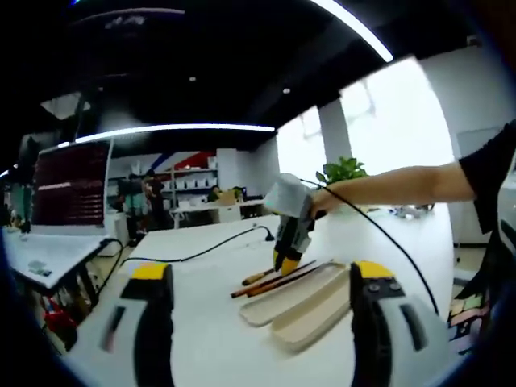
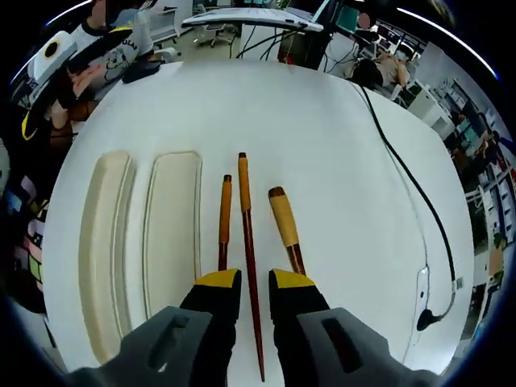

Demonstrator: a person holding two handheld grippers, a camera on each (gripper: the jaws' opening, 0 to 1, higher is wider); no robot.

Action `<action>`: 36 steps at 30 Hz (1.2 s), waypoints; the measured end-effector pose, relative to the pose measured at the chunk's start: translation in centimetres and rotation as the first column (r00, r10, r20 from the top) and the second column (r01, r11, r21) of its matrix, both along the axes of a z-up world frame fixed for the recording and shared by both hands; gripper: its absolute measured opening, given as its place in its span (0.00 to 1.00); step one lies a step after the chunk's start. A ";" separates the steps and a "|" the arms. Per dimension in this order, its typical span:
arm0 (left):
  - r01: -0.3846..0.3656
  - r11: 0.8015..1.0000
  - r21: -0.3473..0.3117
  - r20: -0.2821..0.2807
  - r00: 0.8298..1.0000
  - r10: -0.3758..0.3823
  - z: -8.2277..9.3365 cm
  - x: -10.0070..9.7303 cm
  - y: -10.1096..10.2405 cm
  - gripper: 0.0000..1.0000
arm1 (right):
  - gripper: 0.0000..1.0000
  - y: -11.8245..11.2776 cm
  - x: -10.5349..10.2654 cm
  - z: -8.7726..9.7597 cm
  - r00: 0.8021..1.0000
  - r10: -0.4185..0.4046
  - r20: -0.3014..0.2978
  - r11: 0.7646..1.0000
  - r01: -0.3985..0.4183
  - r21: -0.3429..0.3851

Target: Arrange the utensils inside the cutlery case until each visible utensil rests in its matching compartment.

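Right gripper [image 2: 255, 286] over utensil ends (hidden)

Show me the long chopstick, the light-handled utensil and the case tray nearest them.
Long chopstick [image 2: 247, 242], right gripper view, mid shaft.
Light-handled utensil [image 2: 283, 216], right gripper view, handle.
Case tray [image 2: 172, 234], right gripper view, bare floor.

The left yellow-tipped grey tool [image 1: 262, 282] is held level, jaws wide apart. The right yellow-tipped tool [image 2: 254, 284] points steeply downward, jaws narrowly parted, gripped by a bare outstretched forearm [image 1: 395, 187] in a black sleeve.
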State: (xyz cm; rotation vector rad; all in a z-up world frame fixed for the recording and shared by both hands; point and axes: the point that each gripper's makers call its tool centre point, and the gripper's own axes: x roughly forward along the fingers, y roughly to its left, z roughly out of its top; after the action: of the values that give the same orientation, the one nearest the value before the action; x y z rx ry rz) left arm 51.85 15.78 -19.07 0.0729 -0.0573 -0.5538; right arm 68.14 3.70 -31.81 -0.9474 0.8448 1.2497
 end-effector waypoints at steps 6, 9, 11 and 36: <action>-0.002 1.000 0.005 -0.008 1.000 0.002 -0.2 0.1 0.0 0.97 | 0.12 -0.2 -0.8 -1.2 0.999 0.023 -0.038 0.996 -0.026 -0.080; -0.009 1.000 0.015 -0.017 1.000 0.010 -0.6 0.2 0.2 0.97 | 0.07 0.0 -1.6 -1.2 0.994 -0.009 -0.111 0.997 0.000 -0.075; -0.015 1.000 0.022 -0.020 1.000 0.015 -0.8 0.3 0.2 0.96 | 0.07 0.0 -1.4 -1.3 0.996 0.008 -0.084 0.997 -0.015 -0.080; -0.004 1.000 -0.018 0.009 1.000 0.004 -0.2 0.0 0.6 0.96 | 0.03 0.3 -2.0 -1.6 0.993 0.047 -0.104 0.962 -0.073 -0.264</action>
State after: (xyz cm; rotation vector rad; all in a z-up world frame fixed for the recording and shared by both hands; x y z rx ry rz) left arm 51.88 16.37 -19.28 0.0582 -0.0705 -0.5492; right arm 66.10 4.01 -33.39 -1.1419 1.0885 1.2614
